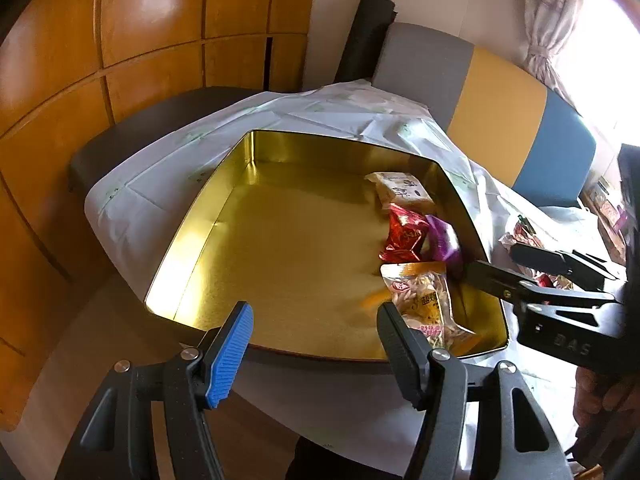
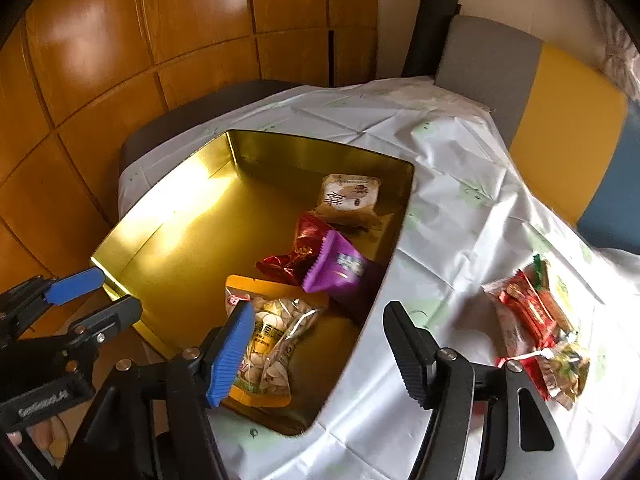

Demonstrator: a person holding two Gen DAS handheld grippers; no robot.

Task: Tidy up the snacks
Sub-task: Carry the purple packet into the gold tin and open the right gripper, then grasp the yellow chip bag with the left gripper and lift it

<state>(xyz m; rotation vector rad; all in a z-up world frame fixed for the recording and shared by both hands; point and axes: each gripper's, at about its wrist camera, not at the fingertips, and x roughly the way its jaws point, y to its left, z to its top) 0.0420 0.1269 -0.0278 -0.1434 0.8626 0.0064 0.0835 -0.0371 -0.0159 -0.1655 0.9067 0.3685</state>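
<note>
A gold tin box (image 1: 224, 216) (image 2: 168, 216) lies open on the white tablecloth. Along its right side lie a beige pastry pack (image 1: 402, 190) (image 2: 350, 198), a red pack (image 1: 404, 236) (image 2: 296, 258), a purple pack (image 1: 442, 242) (image 2: 340, 266) and an orange nut pack (image 1: 426, 300) (image 2: 272, 332). My left gripper (image 1: 314, 334) (image 2: 94, 294) is open and empty over the box's near rim. My right gripper (image 2: 318, 340) (image 1: 494, 266) is open and empty, straddling the box's right wall above the nut pack. Several red and green snack packs (image 2: 536, 320) (image 1: 524, 232) lie on the cloth right of the box.
The white tablecloth (image 2: 460, 208) covers a small table. A grey, yellow and blue sofa (image 1: 496, 112) stands behind it, with a black roll (image 1: 364, 36) leaning at the wall. Wooden cabinet panels (image 1: 120, 40) fill the left. A dark bench (image 1: 132, 132) is behind the table.
</note>
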